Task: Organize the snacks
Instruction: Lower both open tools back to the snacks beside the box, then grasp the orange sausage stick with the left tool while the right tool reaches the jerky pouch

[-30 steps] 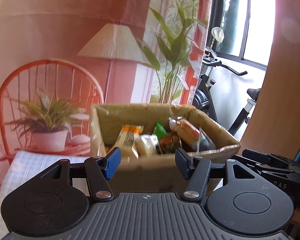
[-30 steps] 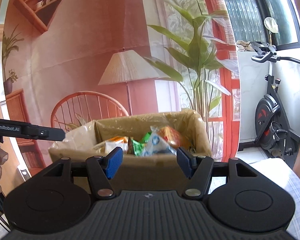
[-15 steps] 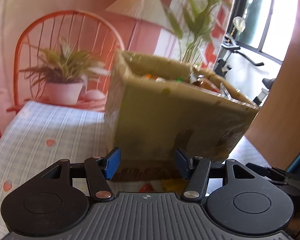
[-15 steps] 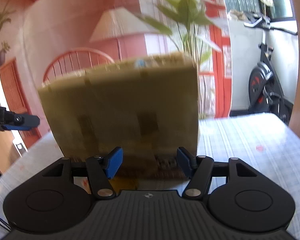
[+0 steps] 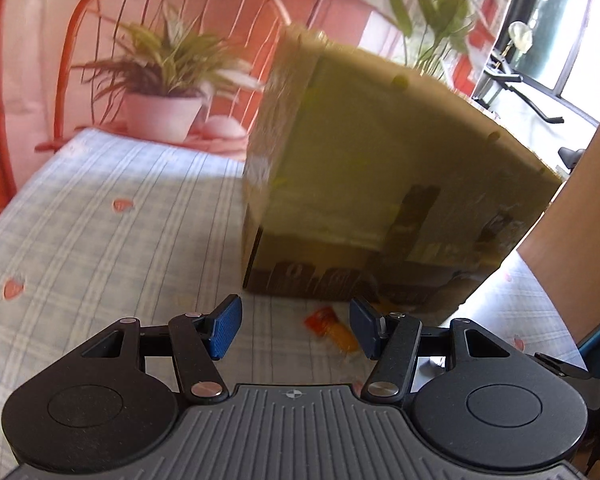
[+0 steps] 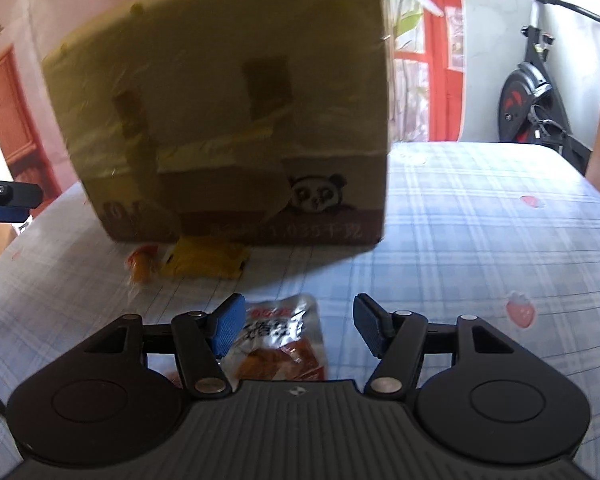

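Note:
A brown cardboard box [image 5: 396, 176] [image 6: 228, 120] stands on the checked tablecloth [image 5: 100, 232] [image 6: 480, 232]; its inside is hidden from here. My left gripper [image 5: 296, 328] is open, low over the cloth, with a small orange wrapped snack [image 5: 330, 326] lying between its fingers near the right pad. My right gripper [image 6: 298, 328] is open too, and a clear packet with red print [image 6: 280, 344] lies on the cloth between its fingers, close to the left pad. A yellow packet [image 6: 204, 258] and a small orange snack [image 6: 142, 268] rest at the box's foot.
The left gripper's tip [image 6: 8, 200] shows at the left edge of the right wrist view. Behind the table hangs a printed backdrop with a red chair and potted plant [image 5: 168, 76]. An exercise bike [image 6: 532, 92] stands at the right. Open cloth lies right of the box.
Both grippers have dropped from above the box's open top to just over the tablecloth in front of it. The snacks inside are out of sight; loose packets on the cloth have come into view.

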Motion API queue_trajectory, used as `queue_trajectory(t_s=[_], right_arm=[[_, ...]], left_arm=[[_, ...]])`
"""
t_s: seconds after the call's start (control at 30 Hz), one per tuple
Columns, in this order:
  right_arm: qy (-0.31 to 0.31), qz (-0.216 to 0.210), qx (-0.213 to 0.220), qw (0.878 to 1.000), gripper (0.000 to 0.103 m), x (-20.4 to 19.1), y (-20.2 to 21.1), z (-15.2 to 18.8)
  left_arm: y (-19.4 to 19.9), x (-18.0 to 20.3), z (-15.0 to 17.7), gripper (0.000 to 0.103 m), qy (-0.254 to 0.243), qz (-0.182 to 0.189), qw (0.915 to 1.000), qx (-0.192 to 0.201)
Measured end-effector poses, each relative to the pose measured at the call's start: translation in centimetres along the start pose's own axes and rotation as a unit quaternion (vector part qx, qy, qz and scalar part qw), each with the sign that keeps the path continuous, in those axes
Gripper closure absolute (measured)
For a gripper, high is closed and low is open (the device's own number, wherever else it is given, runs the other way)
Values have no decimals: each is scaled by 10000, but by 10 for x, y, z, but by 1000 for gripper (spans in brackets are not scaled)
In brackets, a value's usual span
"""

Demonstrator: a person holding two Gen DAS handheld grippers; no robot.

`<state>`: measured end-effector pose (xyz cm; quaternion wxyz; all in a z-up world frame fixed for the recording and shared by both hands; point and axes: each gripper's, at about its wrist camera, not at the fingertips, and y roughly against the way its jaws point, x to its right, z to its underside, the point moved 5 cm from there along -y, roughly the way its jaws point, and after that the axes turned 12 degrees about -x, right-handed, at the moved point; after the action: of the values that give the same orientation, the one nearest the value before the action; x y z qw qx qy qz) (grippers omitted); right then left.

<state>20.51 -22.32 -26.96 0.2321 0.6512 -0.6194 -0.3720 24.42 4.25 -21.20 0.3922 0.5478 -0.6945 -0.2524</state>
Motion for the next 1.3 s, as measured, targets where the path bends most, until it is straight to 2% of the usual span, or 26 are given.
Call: queue_trajectory(t_s=[0.2, 0.3, 0.5, 0.63, 0.9, 1.17, 1.27, 1.3], right_arm=[[275, 59, -176, 9994, 40, -11, -12, 10], [472, 131, -225, 9985, 34, -16, -13, 13], [654, 211, -212, 9974, 32, -20, -16, 16], [685, 248, -109, 9973, 41, -19, -14, 17], [387, 292, 72, 9988, 42, -7, -12, 16], [369, 325, 118, 9987, 42, -8, -12, 17], [346, 288, 147, 9989, 42, -7, -11, 17], [337, 277, 156, 9989, 42, -7, -11, 18]], left_arm=[[-7, -2, 10, 41, 48, 1, 9999, -153], [-9, -2, 12, 41, 56, 16, 9998, -209], [-12, 0, 17, 41, 47, 38, 9995, -296], [-15, -2, 20, 41, 85, 50, 9992, -378], [-23, -1, 23, 41, 145, 76, 9983, -564], [-45, 15, 28, 41, -53, 106, 9969, -781], [-55, 18, 23, 44, 92, 148, 9967, -787], [-60, 19, 20, 49, 157, 146, 9966, -796]])
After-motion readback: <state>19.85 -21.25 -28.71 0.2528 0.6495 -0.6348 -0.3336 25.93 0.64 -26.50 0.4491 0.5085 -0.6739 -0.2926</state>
